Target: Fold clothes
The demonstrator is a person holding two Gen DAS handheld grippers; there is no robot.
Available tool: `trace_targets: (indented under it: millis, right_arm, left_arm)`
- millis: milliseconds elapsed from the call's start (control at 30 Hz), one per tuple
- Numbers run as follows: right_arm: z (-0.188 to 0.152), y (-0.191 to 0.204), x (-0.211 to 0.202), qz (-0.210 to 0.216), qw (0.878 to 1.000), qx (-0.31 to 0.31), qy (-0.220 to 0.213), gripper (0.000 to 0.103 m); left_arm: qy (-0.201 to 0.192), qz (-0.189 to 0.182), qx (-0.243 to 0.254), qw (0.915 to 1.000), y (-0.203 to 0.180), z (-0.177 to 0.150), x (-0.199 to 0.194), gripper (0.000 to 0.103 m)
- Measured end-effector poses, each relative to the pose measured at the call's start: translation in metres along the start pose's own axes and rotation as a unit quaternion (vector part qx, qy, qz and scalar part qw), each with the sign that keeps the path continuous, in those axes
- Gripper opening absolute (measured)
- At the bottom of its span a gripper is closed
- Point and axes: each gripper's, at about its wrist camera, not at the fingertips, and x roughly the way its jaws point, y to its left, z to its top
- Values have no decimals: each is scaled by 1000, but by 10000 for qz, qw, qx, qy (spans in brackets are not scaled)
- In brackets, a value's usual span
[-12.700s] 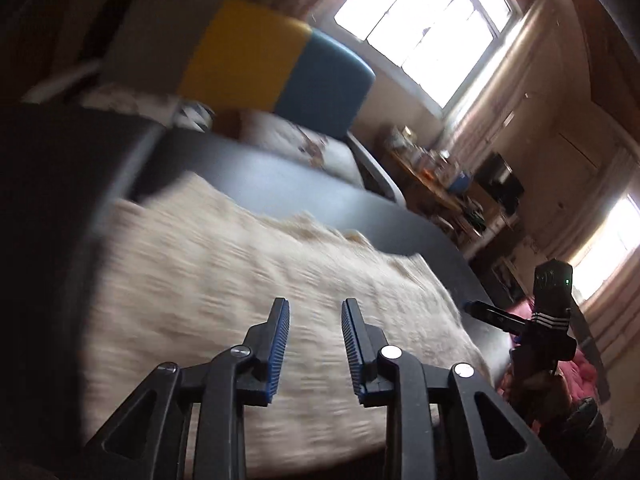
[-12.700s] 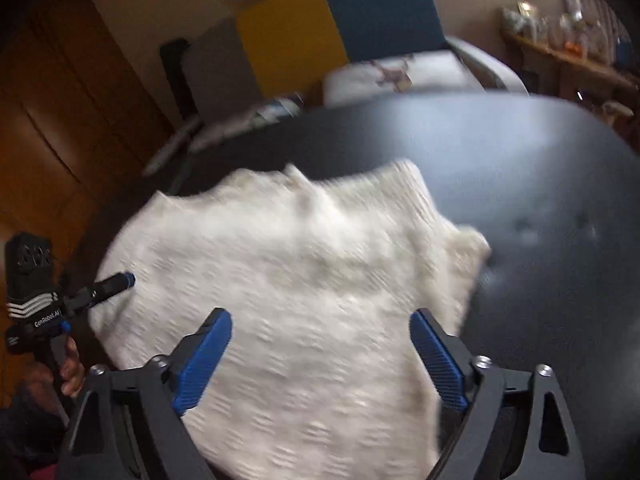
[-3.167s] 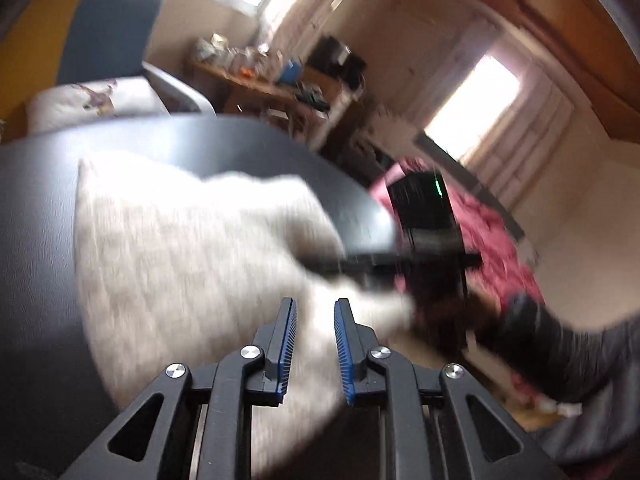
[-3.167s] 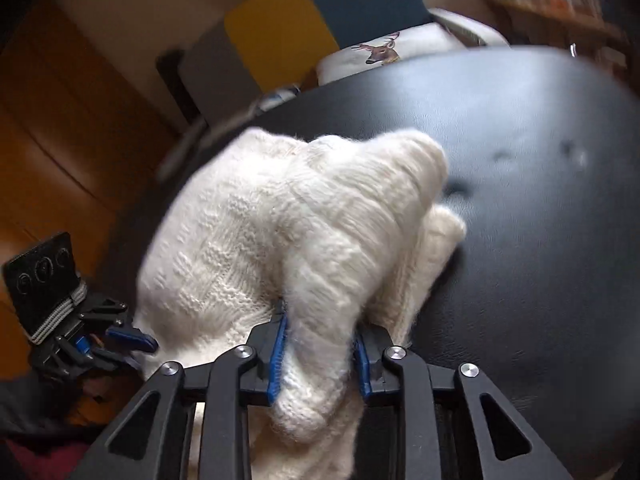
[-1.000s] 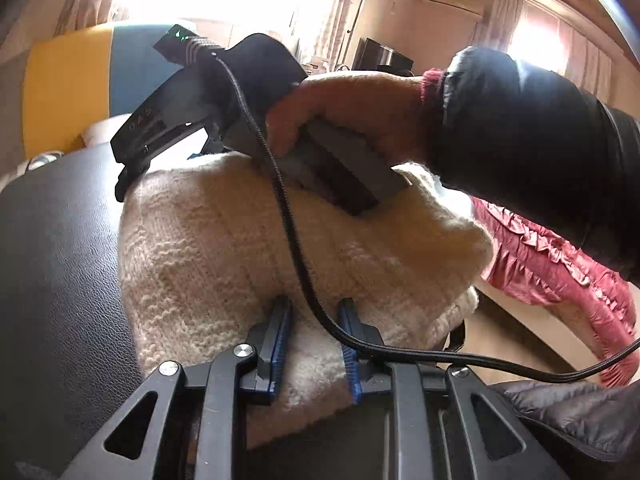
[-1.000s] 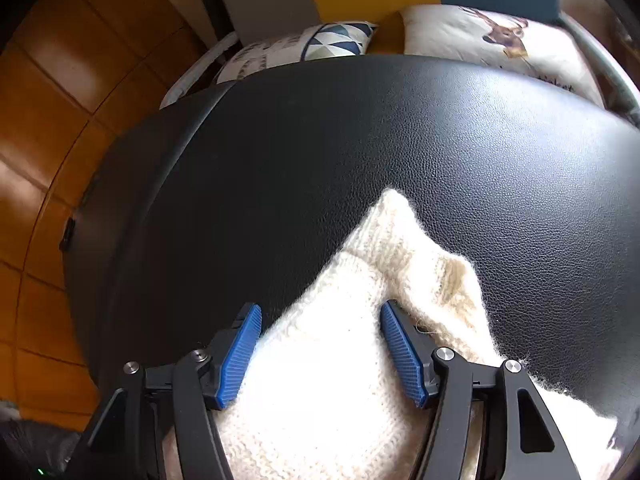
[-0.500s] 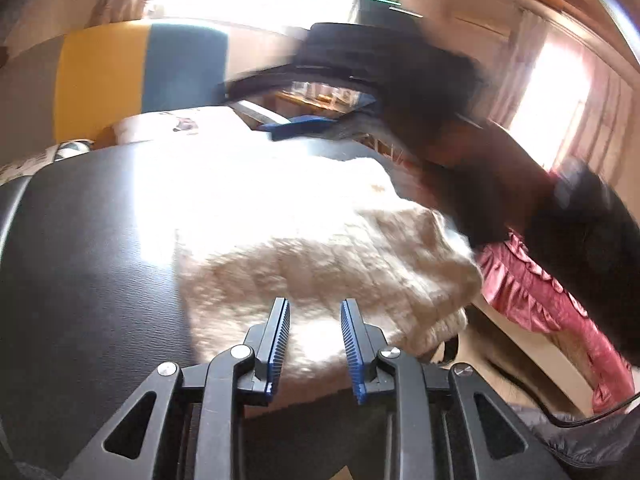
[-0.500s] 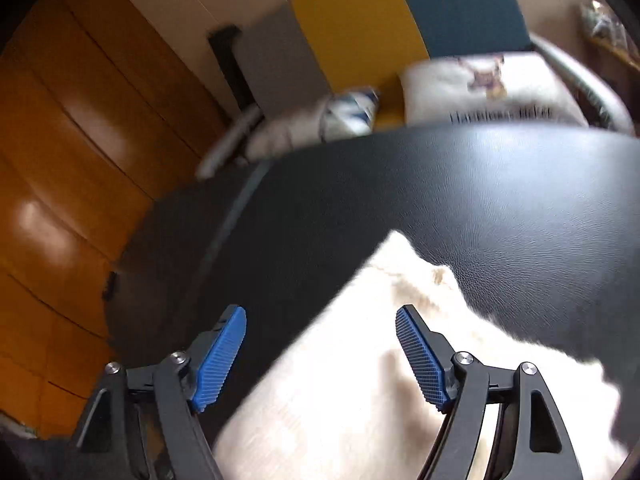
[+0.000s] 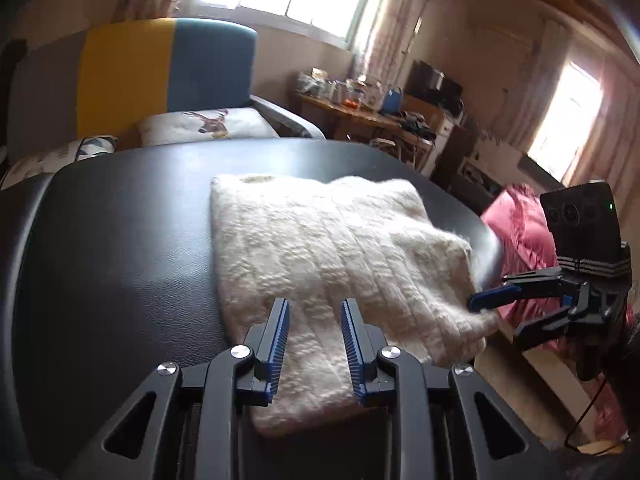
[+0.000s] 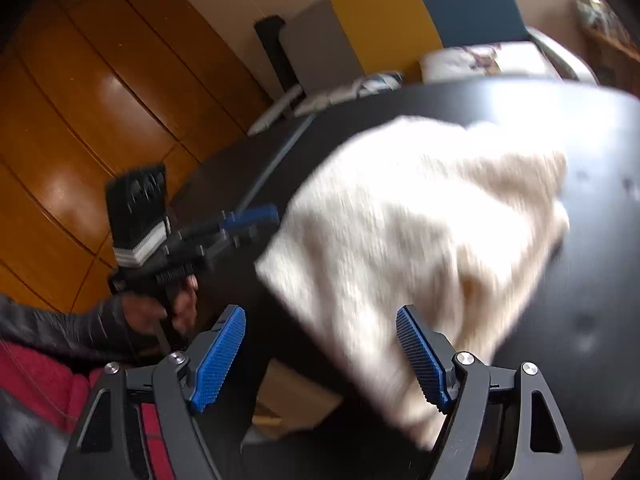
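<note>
A cream knitted sweater (image 9: 320,248) lies folded on the black padded table (image 9: 100,260). My left gripper (image 9: 314,320) hovers just over its near edge, jaws a little apart, and the pads do not press the knit. My right gripper (image 9: 504,316) hangs off the table's right edge beside the sweater's corner, jaws wide and empty. In the right wrist view the sweater (image 10: 420,220) is blurred, and its near corner lies below my right gripper (image 10: 320,356), which is open. To the sweater's left, a hand (image 10: 180,308) holds my left gripper (image 10: 256,220).
Beyond the table stands a grey, yellow and blue chair back (image 9: 132,76) with printed cushions (image 9: 208,124). A cluttered wooden desk (image 9: 360,116) is at the back right. Pink cloth (image 9: 520,224) lies beyond the table's right edge. Wooden wall panels (image 10: 80,100) fill the left.
The right gripper has opened wider, left the sweater's far side and swung back off the table's right edge. The left gripper has let go of the near edge and lifted slightly.
</note>
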Motion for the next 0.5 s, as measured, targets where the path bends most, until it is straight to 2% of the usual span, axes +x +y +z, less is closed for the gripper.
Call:
trace_targets:
  millis: [100,233,300,367,433,500]
  right_arm:
    - [-8,-11,1,80,9995,270,-172,80]
    - [-17,-21,16,-16,9987,504,-68,80]
    - [-21,-23,24,-88,9989,455,-48,81]
    - [-22,-23,29,-109,9989,453,-102,81]
    - [-21,-24,29,-71,9988,474,-141,81]
    - [-21,-27,30,-4,9983,553,-201,81]
  left_arm:
    - [109,-26,-4,9999,0,-2,2,27]
    - [388,-6,24,9992,5,-4,25,27]
    - [376,-79,-65,9992,11,-2,27,28]
    - [294,-210,-230,9991,18,3,24,28]
    - [124,-347,-642,9973,34,12,15,28]
    - [-1,-568,-1145,9918,55,21,9,32]
